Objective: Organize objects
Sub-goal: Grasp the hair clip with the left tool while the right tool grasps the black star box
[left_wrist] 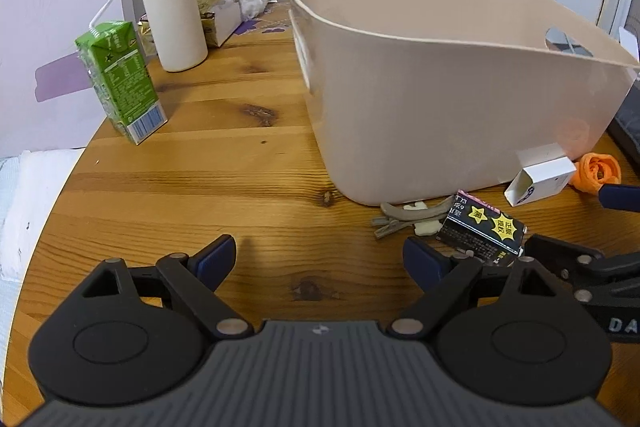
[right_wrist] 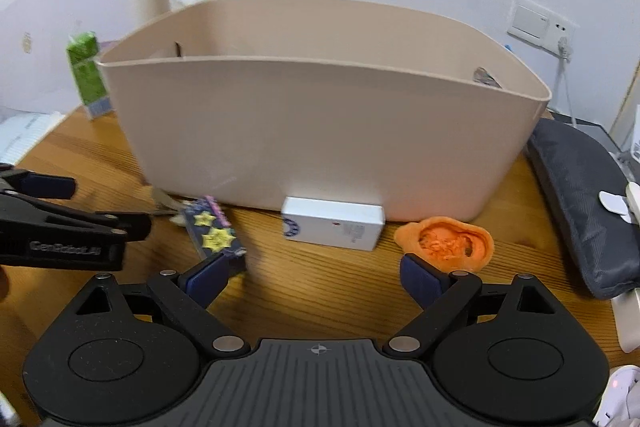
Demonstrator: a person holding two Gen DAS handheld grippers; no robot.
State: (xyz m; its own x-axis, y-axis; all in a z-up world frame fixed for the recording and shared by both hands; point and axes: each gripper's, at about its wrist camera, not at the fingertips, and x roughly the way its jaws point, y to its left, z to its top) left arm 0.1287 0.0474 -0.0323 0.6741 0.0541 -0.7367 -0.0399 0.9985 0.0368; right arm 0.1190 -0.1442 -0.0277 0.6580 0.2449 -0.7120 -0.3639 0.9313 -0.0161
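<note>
Both grippers spread wide, empty: left gripper (left_wrist: pixel 320 259), right gripper (right_wrist: pixel 316 277). Centre the right on the white box (right_wrist: pixel 333 223) before clamping, then lift clear of the bin (right_wrist: pixel 320 131) rim.

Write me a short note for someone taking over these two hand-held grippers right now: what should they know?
Left hand-held gripper: open, empty, over bare table.
Right hand-held gripper: open, empty, near the small items.
The beige bin stands mid-table; its floor is hidden.
Loose along its front: hair clips, black star-printed box, white box, orange flower piece.
To the left: green carton, white bottle.
Nothing visibly packed; apparently all remains.
</note>
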